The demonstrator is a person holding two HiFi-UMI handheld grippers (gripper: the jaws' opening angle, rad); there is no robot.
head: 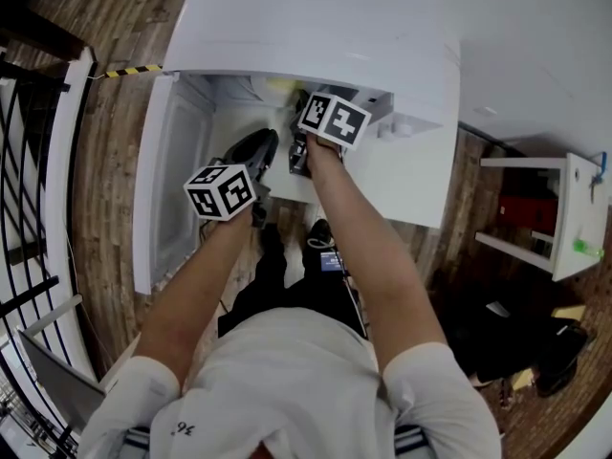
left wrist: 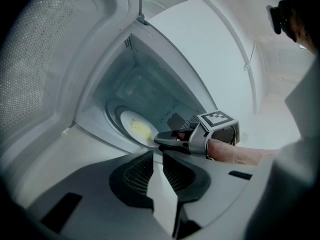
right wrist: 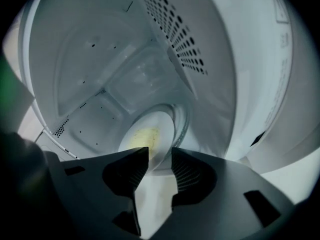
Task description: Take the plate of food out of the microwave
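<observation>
Right gripper (right wrist: 160,154) reaches into the microwave (head: 316,27), jaws spread, the plate (right wrist: 150,126) rim between them — left gripper (left wrist: 157,156) hangs outside, jaws narrowly parted, empty. The food (right wrist: 145,136) is a yellow blur.

Head view steeply down over the open microwave (head: 316,27), left gripper view at its doorway facing in, right gripper view nearer, both sharing the plate (left wrist: 134,126).

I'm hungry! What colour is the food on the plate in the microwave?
The food is yellow; the right gripper view shows it best.
</observation>
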